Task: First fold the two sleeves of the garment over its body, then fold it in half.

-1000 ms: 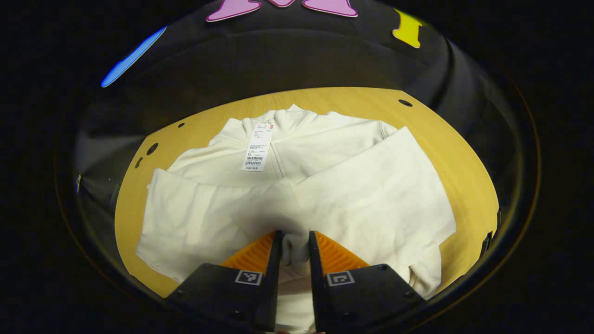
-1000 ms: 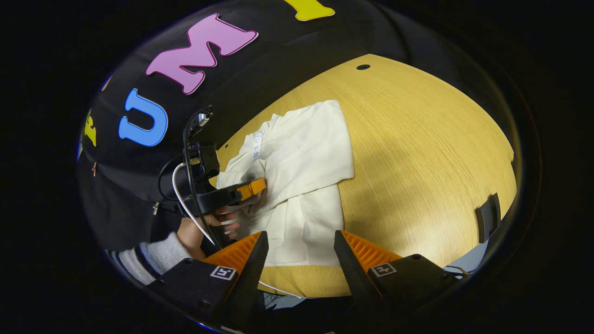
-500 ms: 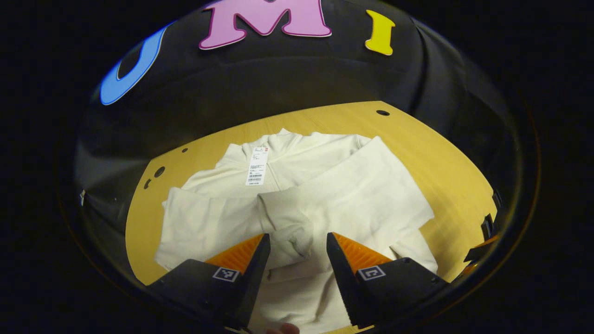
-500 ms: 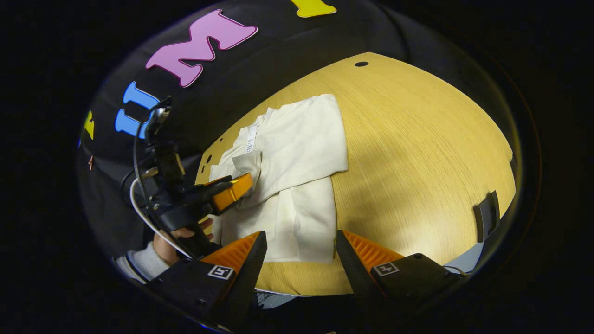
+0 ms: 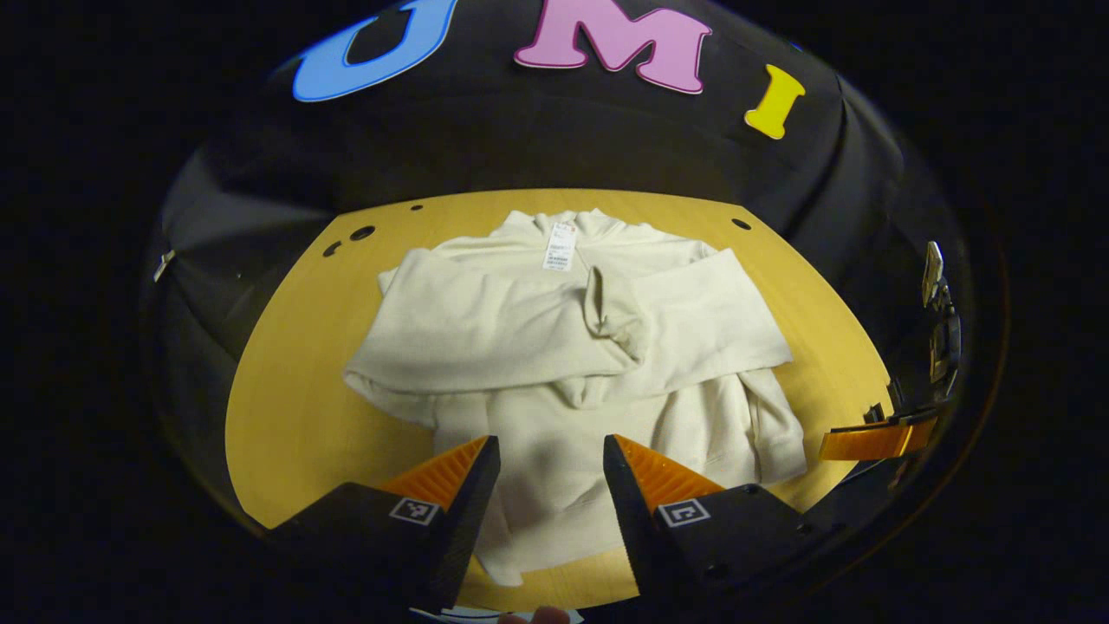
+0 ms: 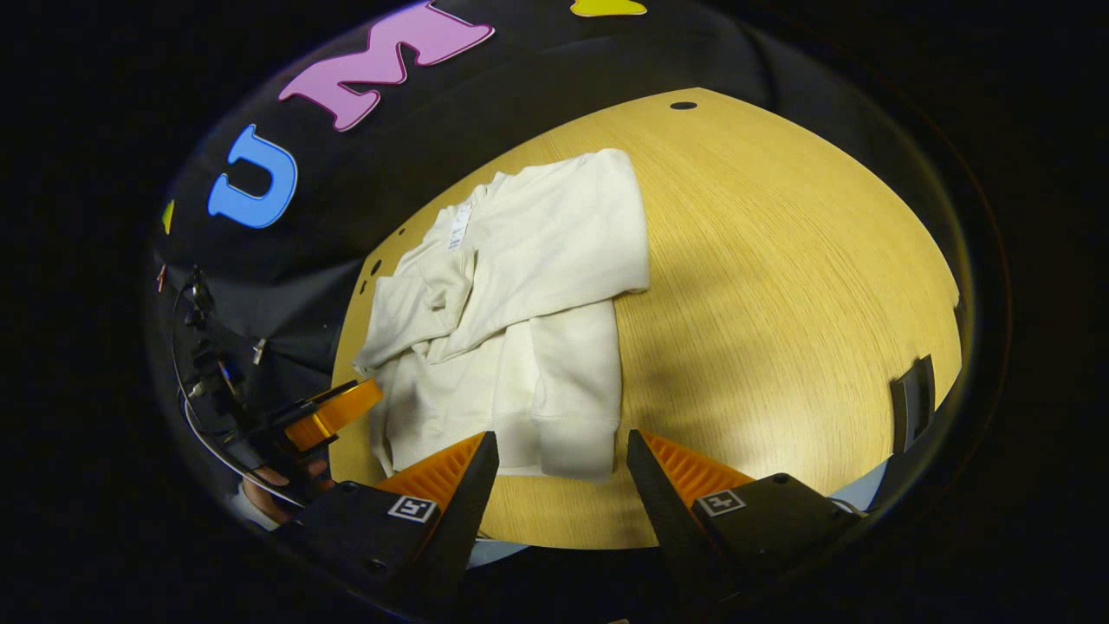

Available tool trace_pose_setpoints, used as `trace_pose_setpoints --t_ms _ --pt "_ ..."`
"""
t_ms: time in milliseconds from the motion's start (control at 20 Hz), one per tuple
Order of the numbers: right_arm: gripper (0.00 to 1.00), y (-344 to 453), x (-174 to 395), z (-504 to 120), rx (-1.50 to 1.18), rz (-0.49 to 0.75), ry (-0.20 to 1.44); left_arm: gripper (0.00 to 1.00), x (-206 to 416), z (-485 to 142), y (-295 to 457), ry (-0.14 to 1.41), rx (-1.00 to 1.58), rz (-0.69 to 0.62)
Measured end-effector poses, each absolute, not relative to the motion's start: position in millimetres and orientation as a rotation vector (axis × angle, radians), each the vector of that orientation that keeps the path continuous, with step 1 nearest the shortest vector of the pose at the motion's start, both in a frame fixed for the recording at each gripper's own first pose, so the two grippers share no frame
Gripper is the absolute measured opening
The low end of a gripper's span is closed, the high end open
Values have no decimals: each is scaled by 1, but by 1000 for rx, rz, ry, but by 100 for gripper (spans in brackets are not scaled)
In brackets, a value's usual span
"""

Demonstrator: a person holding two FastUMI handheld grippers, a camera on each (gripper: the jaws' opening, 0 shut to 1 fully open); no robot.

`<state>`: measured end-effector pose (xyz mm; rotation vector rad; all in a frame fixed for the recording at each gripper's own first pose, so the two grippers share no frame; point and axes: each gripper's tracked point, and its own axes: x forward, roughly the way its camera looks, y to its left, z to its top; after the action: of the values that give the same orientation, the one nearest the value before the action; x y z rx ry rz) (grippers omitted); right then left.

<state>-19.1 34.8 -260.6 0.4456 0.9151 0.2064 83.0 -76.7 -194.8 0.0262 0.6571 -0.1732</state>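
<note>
the garment (image 5: 572, 347) lies flat on the wooden table (image 5: 286, 381), collar and hang tag (image 5: 560, 246) at the far edge by the booth wall, hem at the near edge. its long axis runs from collar to hem, straight away from both grippers.

the left gripper (image 5: 550, 485) hangs over the hem near its middle, jaws parted, with cloth visible through the gap and nothing clamped. the right gripper (image 6: 561, 477) hangs near the hem corner on its own side, jaws also parted and holding nothing; in the right gripper view the near hem edge sits just ahead of the gap between its fingers. each gripper is near its own half of the hem; the left one sits further in over the cloth.

both sleeves lie crossed over the body. the left sleeve (image 5: 485, 325) lies on top, its cuff (image 5: 617, 314) turned up and creased near the centre line. the right sleeve (image 5: 710, 316) lies beneath it, slanting toward the right edge. the cloth is off-white, thick and soft, with loose ridges at the sleeve edges and a bulge at the lower right corner.

judgement: the sleeve step appears complete. the remaining fold in half likely turns on the hem, which must travel along the long axis to the collar. a grip at each hem corner would keep the fold square.
</note>
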Motion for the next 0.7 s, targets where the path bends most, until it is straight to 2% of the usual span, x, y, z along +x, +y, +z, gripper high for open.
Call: trace_pose_setpoints --t_ms 350,700 --pt "93 42 -14 -276 345 220 957 77 39 -239 -51 762 -7 -133" --pt "93 46 2 -294 273 210 987 77 40 -275 -43 845 -22 -95"
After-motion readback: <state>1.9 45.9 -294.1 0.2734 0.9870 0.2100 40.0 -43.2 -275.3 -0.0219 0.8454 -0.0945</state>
